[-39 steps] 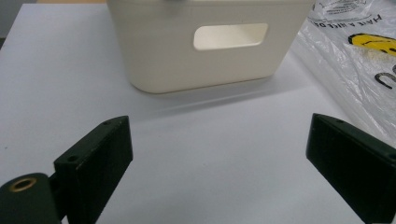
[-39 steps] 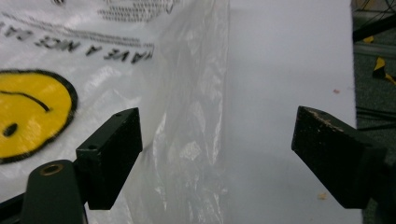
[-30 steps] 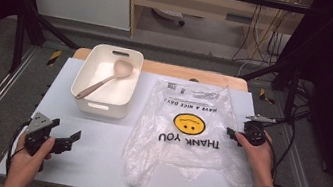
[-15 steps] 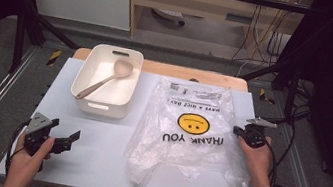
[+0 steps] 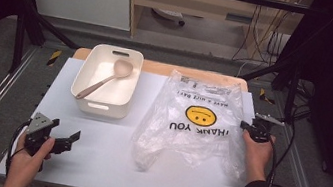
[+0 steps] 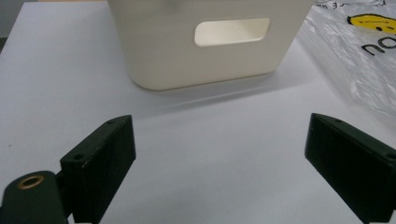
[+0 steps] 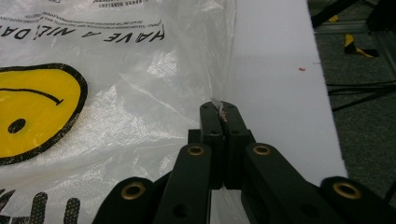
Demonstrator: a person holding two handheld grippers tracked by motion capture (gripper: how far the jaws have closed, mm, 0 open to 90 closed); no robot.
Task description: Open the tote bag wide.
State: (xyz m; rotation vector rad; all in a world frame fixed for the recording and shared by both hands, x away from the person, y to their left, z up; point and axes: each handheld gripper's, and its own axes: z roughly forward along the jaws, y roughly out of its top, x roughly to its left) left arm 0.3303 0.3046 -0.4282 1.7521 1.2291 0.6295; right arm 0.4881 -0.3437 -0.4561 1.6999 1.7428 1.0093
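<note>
The fingers [image 7: 232, 122] of the right gripper [image 5: 251, 130] are pressed together on the right edge of a clear plastic bag [image 5: 197, 124], probably to lift or open it. The bag, printed with a yellow smiley and "THANK YOU", lies flat on the right half of the white counter [image 5: 103, 159]. The left gripper [image 5: 71, 139] waits near the front left with fingers wide apart and empty, facing a cream bin [image 5: 100, 105] holding a wooden spoon [image 5: 106, 79]. Beyond the counter are dark frame bars, cables and grey floor.
</note>
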